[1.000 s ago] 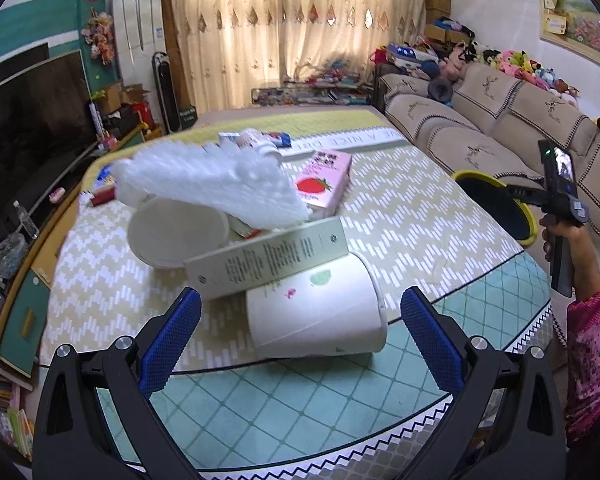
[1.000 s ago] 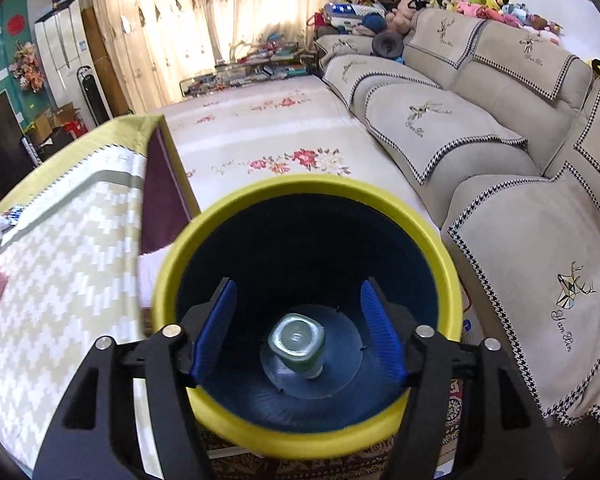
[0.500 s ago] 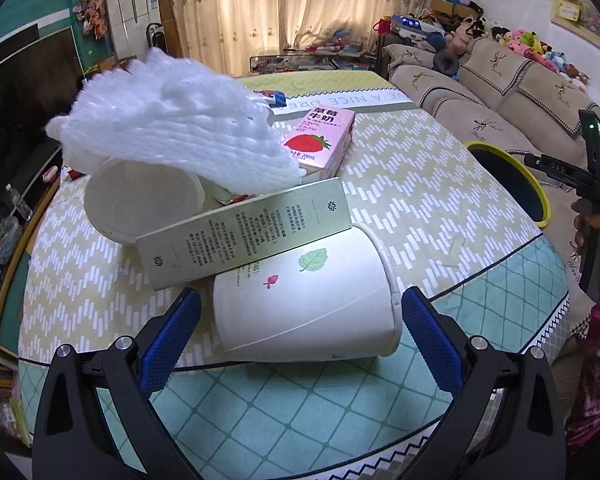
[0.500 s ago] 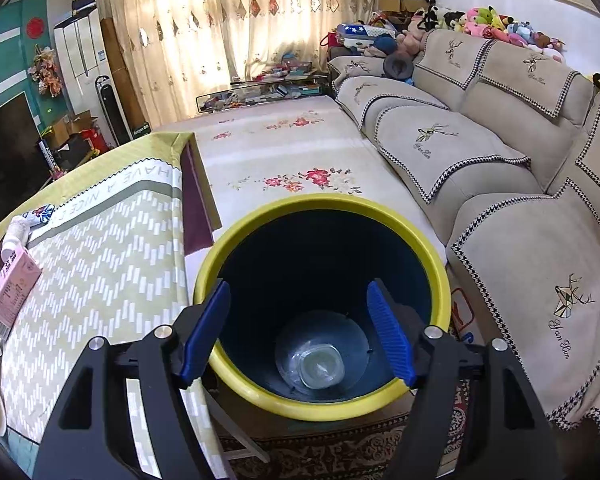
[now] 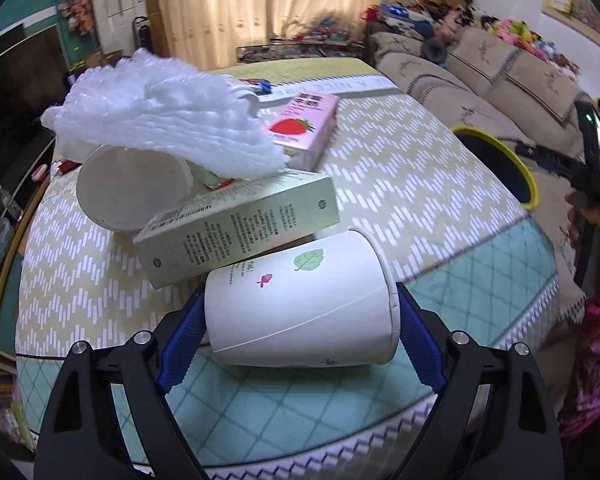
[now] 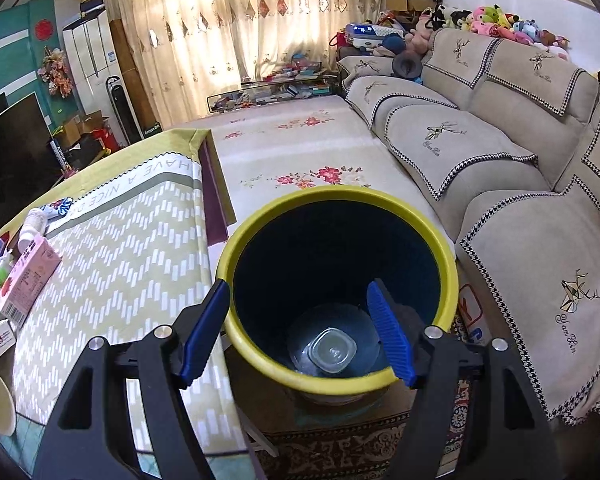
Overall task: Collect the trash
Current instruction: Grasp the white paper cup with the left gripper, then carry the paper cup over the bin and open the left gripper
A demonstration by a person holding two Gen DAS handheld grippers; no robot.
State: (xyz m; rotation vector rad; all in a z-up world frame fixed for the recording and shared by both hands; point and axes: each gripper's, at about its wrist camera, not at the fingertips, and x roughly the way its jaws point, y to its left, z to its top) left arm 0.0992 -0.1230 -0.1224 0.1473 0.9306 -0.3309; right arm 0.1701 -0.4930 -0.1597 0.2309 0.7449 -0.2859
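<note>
Left tool (image 5: 300, 328) straddled the paper cup (image 5: 300, 304), lying on its side at lower centre of the left view, jaws closing with the cup between them; the blue pads sat at the cup's base and rim ends, but whether they pressed yet couldn't be told, so not counted as a grip. A green box (image 5: 236, 228) rested partly across the cup's top, with a second cup (image 5: 132, 192), a white foam sheet (image 5: 164, 120) and a pink carton (image 5: 304, 128) stacked behind on the tabletop (image 5: 420, 184). To do this well: squeeze gently so the thin wall doesn't crush or squirt out, then draw the cup toward the camera and up slowly so the box slides off rather than dragging the pile down. Right tool (image 6: 300, 336) hung over the yellow-rimmed bin (image 6: 340, 208) at centre of the right view, jaws apart, nothing between them; a clear plastic tub (image 6: 332, 350) lay on the bin floor. The bin stood just beside the tabletop edge, at right of the left view. Hidden: the cup's far side under the box, whatever was under the foam, the bin's base behind the tool arms. The person's hand at the right edge was cut off.
</note>
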